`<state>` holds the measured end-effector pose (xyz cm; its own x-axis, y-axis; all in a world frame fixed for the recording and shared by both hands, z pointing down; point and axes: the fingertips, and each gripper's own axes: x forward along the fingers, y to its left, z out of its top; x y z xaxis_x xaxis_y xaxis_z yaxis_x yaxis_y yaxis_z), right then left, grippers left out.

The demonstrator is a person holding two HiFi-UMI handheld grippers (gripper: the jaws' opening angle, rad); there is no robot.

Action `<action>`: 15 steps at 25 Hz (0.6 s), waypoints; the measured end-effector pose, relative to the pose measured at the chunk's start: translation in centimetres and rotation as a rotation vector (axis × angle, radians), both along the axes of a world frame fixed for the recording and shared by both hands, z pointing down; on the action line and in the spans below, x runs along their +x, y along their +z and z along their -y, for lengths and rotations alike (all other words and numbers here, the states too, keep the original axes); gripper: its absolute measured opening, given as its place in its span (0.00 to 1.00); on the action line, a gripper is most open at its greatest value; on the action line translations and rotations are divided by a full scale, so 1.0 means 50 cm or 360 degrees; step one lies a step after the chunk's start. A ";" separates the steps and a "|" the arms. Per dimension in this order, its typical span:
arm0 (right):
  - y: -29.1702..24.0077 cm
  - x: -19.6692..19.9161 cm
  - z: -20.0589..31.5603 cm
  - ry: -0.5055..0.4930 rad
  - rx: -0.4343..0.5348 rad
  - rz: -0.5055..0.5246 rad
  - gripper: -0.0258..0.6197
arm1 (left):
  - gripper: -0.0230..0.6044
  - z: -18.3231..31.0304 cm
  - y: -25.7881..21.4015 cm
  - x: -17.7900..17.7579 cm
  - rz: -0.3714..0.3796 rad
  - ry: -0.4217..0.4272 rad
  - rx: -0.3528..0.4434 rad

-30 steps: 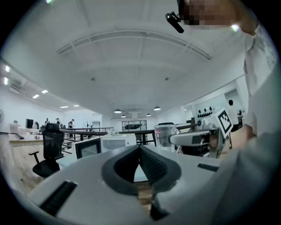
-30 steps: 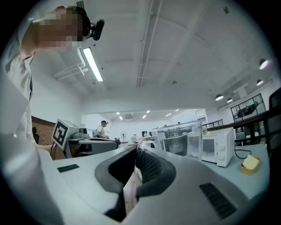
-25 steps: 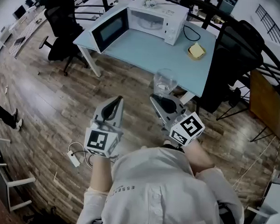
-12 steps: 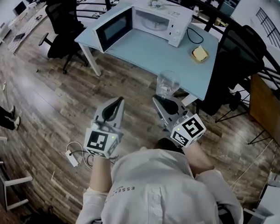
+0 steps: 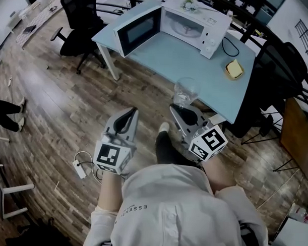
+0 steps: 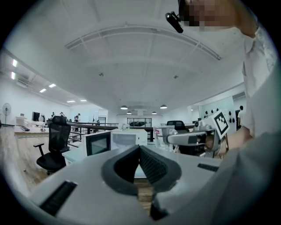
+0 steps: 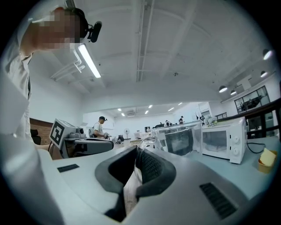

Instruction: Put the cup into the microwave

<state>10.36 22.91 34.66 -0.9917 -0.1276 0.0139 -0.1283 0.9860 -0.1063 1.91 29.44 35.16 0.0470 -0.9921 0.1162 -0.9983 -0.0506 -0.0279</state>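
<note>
Both grippers sit in the head view much as they did a second ago, while the room around them has slid rightward. At the far left, a white cable point(image 5: 82, 168) lies on the wooden floor point(image 5: 54, 101), just as before. The left hand-held gripper point(image 5: 128, 112) points forward with its jaws clenched together and nothing between them. Next to it comes the new arrival: a dark trouser leg point(image 5: 165, 148) ending in a pale shoe point(image 5: 164, 128) now shows between the two grippers, where only floorboards showed earlier. The right hand-held gripper point(image 5: 177, 109) stays clamped on the clear glass cup point(image 5: 186, 91), pinching its wall. The cup is held upright in the air, seen against the near edge of the pale blue desk point(image 5: 181, 60) — no different from its earlier place at the jaws. The white microwave point(image 5: 195, 26) stands at the desk's back, its door point(image 5: 139, 29) swung open to the left, well apart from the cup. Both have moved right in the frame. A yellow object point(image 5: 234, 70) lies on the desk to the right of the microwave.
</note>
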 end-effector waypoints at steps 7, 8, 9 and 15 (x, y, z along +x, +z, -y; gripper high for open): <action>0.022 -0.118 0.153 -0.0043 -0.0036 -0.0011 0.07 | 0.04 0.145 0.026 -0.107 -0.0021 -0.0041 -0.0057; 0.021 -0.136 0.182 -0.0041 -0.0046 -0.0010 0.07 | 0.04 0.175 0.024 -0.123 -0.0018 -0.0039 -0.0064; 0.019 -0.153 0.211 -0.0038 -0.0054 -0.0009 0.07 | 0.04 0.206 0.021 -0.139 -0.0015 -0.0033 -0.0069; 0.000 -0.235 0.390 0.0005 -0.0030 -0.0011 0.07 | 0.04 0.403 -0.011 -0.226 0.0023 0.0051 -0.0057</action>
<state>-1.40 3.40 34.67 -0.9912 -0.1302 0.0231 -0.1320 0.9834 -0.1243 -9.41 9.27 34.61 0.0766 -0.9853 0.1527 -0.9957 -0.0836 -0.0396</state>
